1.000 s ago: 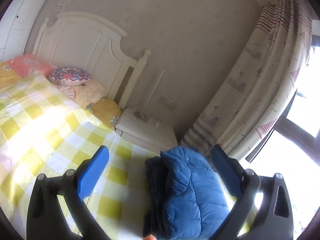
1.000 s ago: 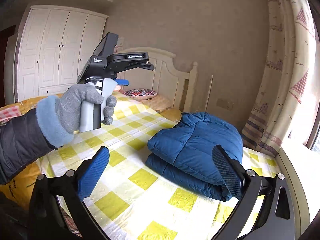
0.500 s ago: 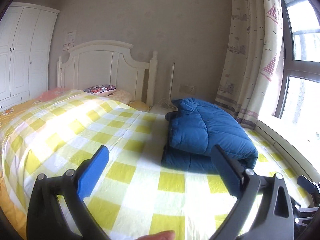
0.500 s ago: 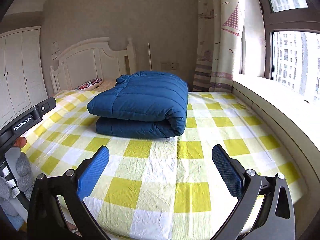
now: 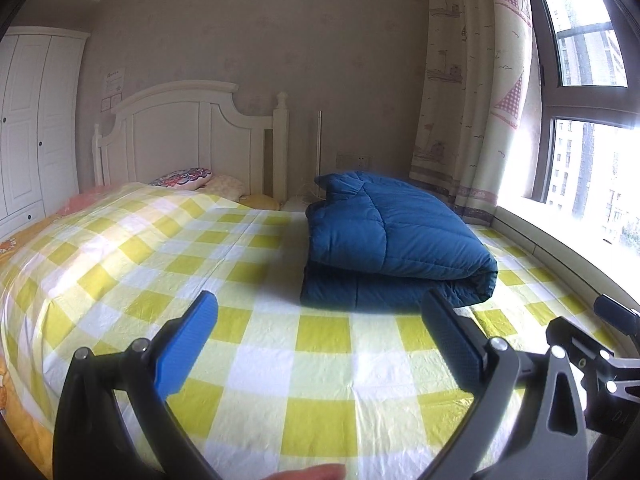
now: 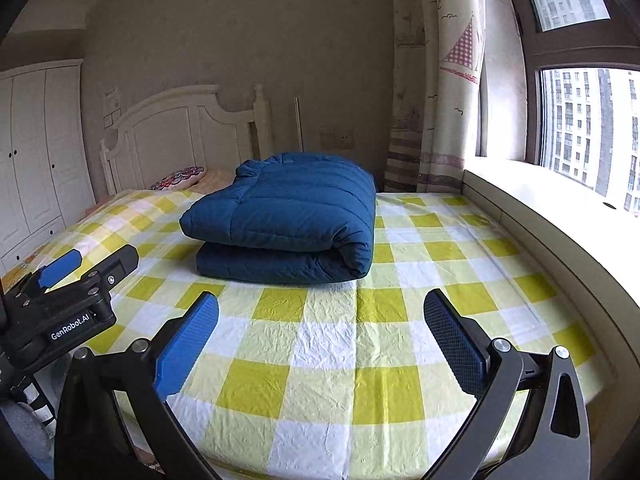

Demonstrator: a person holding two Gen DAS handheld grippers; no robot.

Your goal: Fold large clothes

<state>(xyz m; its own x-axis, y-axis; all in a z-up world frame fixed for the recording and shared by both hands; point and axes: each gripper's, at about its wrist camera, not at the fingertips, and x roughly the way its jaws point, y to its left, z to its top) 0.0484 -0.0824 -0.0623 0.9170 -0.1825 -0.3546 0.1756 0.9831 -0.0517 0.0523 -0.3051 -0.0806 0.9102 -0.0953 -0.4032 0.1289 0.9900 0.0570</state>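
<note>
Quilted blue jacket [image 6: 288,216], folded puffy bundle

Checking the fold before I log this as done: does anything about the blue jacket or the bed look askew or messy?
Nothing stands out. The blue jacket lies folded in a compact two-layer bundle on the checked bedsheet, edges roughly aligned, no sleeve trailing out. Both claws, left and right, are open and clear of it.

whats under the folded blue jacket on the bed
The folded blue jacket lies on the yellow-and-white checked sheet, which shows all around it. Nothing sticks out from beneath. The patch directly under it is covered, so anything flat there cannot be seen.
</note>
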